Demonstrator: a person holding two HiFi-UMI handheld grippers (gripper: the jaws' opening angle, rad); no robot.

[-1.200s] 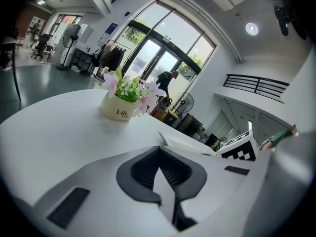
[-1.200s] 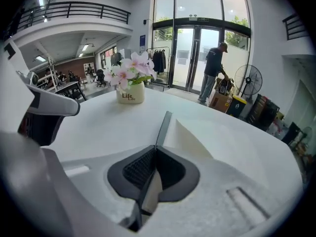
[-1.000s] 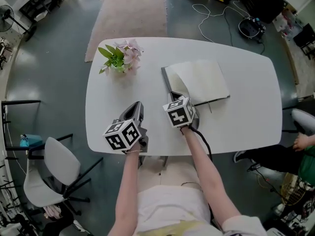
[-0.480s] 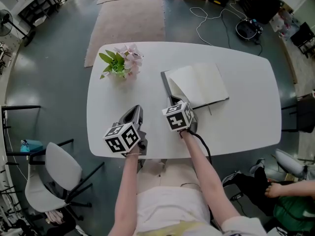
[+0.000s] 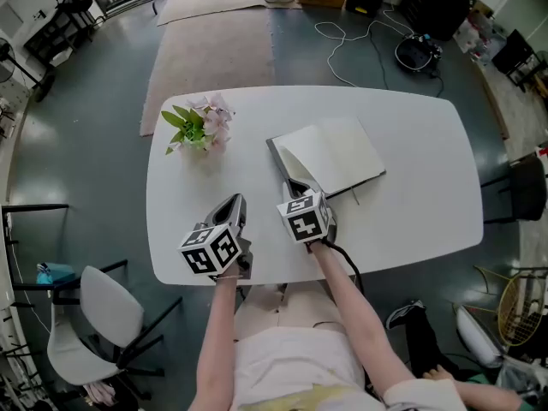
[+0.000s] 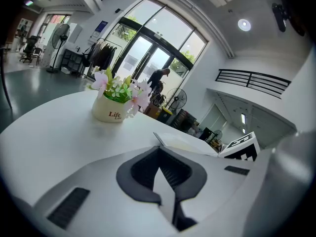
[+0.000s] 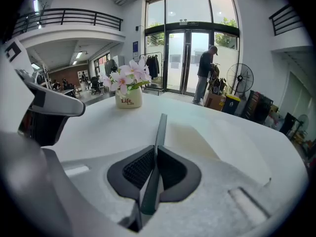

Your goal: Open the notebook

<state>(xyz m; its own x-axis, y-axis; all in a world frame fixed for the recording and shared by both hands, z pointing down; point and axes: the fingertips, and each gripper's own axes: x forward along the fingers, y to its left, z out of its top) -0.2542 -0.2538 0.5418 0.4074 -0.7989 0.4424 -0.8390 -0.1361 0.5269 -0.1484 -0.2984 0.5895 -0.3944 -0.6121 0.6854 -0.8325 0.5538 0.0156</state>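
Observation:
The notebook [image 5: 332,152] lies open on the white table [image 5: 419,212], cream pages up. Its dark cover [image 5: 285,168] stands on edge along the left side. My right gripper [image 5: 301,188] is shut on the cover's near end. In the right gripper view the cover [image 7: 160,127] runs straight out between the pads, with a cream page [image 7: 197,142] bowed to its right. The jaws have just eased open slightly, and the cover is still pinched between them. My left gripper [image 5: 234,205] hovers over bare table left of the notebook, shut and empty [image 6: 163,181].
A white pot of pink flowers [image 5: 195,127] stands at the table's far left. A white chair [image 5: 94,306] sits off the near left corner. A rug [image 5: 210,50] and cables [image 5: 360,32] lie on the floor beyond. A person [image 7: 205,73] stands by the glass doors.
Both grippers stay almost where they were, the right still on the cover. The head view has shifted a little. A person at the right edge has moved towards the lower right corner.

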